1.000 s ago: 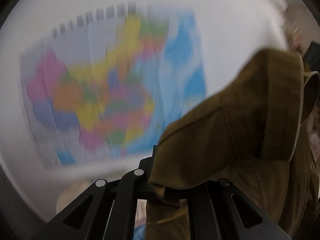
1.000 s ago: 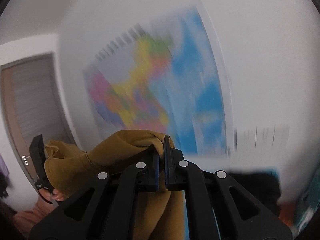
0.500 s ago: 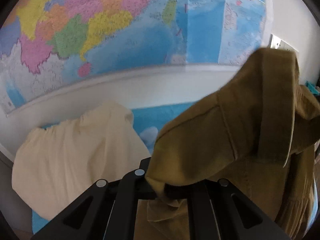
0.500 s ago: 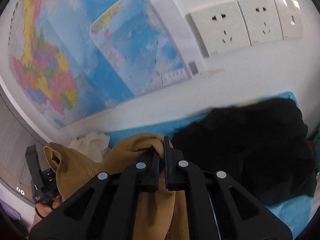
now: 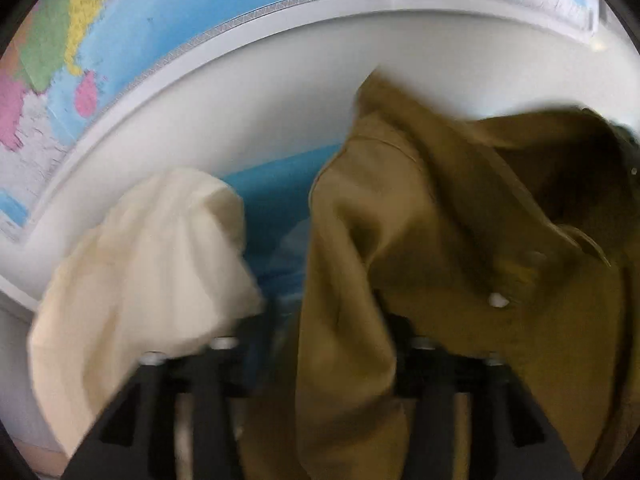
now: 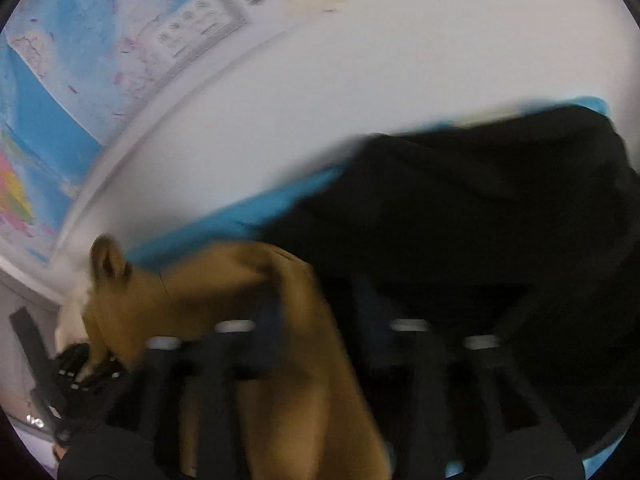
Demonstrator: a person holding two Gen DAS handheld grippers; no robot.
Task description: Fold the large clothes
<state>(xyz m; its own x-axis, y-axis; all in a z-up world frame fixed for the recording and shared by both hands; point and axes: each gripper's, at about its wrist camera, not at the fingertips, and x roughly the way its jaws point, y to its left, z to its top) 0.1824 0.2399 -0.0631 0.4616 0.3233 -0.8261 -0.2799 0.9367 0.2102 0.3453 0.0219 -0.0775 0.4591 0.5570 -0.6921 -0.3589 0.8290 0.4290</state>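
Observation:
A mustard-brown garment [image 5: 440,220] hangs bunched in front of the left wrist camera, a white button showing on it. My left gripper [image 5: 328,320] has its jaws opening, and a fold of this cloth drapes loosely between the spread fingers without being pinched. In the right wrist view the same garment [image 6: 224,280] trails down between the fingers of my right gripper [image 6: 320,312], whose jaws are also opening and stand apart from the cloth. Both views are motion-blurred. The left gripper's body [image 6: 80,368] shows at the lower left of the right wrist view.
A blue sheet [image 5: 272,188] covers the bed below. A cream garment [image 5: 152,248] lies crumpled at the left and a black garment [image 6: 480,208] at the right. A white wall with a coloured map [image 5: 160,20] rises right behind the bed.
Both grippers have swung down from the wall map towards the bed. Their jaws, shut on the mustard garment before, now stand apart with the cloth loose between them.

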